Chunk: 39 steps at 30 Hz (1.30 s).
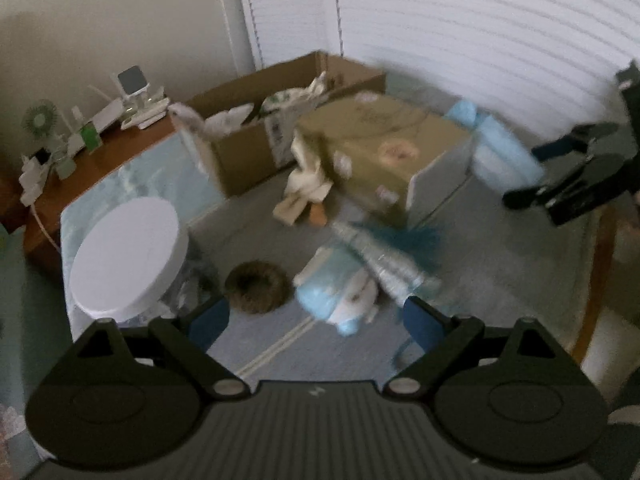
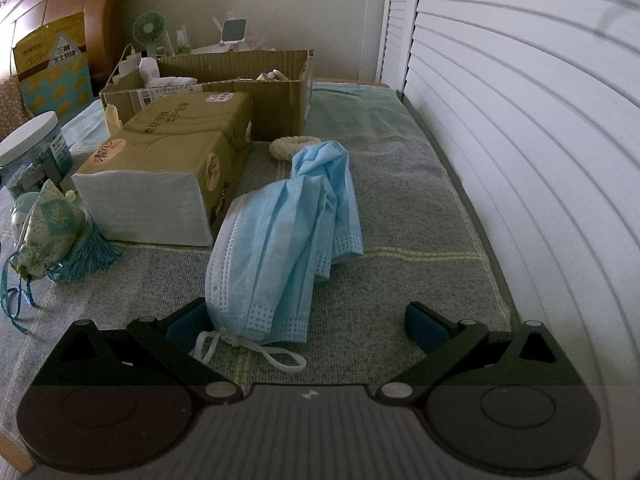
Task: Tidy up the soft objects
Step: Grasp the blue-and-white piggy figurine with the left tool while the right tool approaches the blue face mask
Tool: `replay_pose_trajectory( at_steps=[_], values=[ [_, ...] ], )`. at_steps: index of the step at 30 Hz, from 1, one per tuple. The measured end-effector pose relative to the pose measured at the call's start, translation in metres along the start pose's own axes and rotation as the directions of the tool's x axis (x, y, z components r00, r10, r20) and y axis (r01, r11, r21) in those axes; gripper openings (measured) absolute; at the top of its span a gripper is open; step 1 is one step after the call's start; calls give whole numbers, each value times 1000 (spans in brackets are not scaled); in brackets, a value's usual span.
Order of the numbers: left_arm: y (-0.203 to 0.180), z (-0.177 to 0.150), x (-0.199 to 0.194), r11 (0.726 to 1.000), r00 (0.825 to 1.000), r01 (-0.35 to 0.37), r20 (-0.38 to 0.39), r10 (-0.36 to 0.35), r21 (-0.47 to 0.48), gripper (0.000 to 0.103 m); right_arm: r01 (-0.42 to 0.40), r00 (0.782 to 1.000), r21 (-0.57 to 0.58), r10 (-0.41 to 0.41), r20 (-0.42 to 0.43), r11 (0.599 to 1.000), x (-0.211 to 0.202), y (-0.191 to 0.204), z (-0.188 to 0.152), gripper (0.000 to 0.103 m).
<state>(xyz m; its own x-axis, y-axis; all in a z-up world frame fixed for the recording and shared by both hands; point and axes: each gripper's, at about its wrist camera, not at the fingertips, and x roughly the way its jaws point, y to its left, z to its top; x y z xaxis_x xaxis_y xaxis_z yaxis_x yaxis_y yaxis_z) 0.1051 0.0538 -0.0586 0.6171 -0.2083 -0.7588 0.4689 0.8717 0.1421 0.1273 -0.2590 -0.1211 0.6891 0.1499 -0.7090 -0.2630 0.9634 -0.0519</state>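
Nearest the right hand-held gripper (image 2: 308, 326), a blue face mask (image 2: 276, 248) lies between its spread, empty jaws on the grey towel (image 2: 420, 208). The left hand-held gripper (image 1: 316, 322), likewise open and holding nothing, tilts down over a small plush toy (image 1: 340, 292), brown scrunchie (image 1: 256, 286) and tasselled sachet (image 1: 380, 256). The far cardboard box (image 1: 248, 148) already holds some soft pieces; most, including a cream scrunchie (image 2: 290, 146), remain outside.

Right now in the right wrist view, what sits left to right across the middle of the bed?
White-lidded jar → floral sachet pouch → teal tassel → tissue pack → blue face masks → bare grey blanket → white slatted shutter.
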Motion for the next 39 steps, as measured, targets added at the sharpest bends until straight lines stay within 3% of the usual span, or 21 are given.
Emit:
replay_pose_trajectory(
  at_steps=[3,15,19,26,31,35,39],
  values=[
    [0,-2,7,999,1000,-19,0,19,34,89,-5,1000,-6,5,13,1000,-1,-1,-2,103],
    [-11,5,25,988,999,27,26,-32,154,65,-6,1000,-6,6,8,1000,0,-1,0,103],
    [-12,5,30,989,997,72,5,-73,126,49,-5,1000,-5,5,6,1000,1,0,0,103],
    [-11,-11,10,997,997,73,-8,-73,23,49,-5,1000,-5,5,8,1000,1,0,-1,103],
    [-6,-34,-2,992,998,56,-2,-56,-111,50,-5,1000,-4,5,15,1000,0,-1,-2,103],
    [-6,-40,0,989,1000,-11,5,12,-149,68,-4,1000,-4,4,12,1000,0,-1,-2,103],
    [-12,-45,3,985,998,-53,21,57,-166,79,-1,1000,-2,1,20,1000,-1,0,-4,103]
  ],
)
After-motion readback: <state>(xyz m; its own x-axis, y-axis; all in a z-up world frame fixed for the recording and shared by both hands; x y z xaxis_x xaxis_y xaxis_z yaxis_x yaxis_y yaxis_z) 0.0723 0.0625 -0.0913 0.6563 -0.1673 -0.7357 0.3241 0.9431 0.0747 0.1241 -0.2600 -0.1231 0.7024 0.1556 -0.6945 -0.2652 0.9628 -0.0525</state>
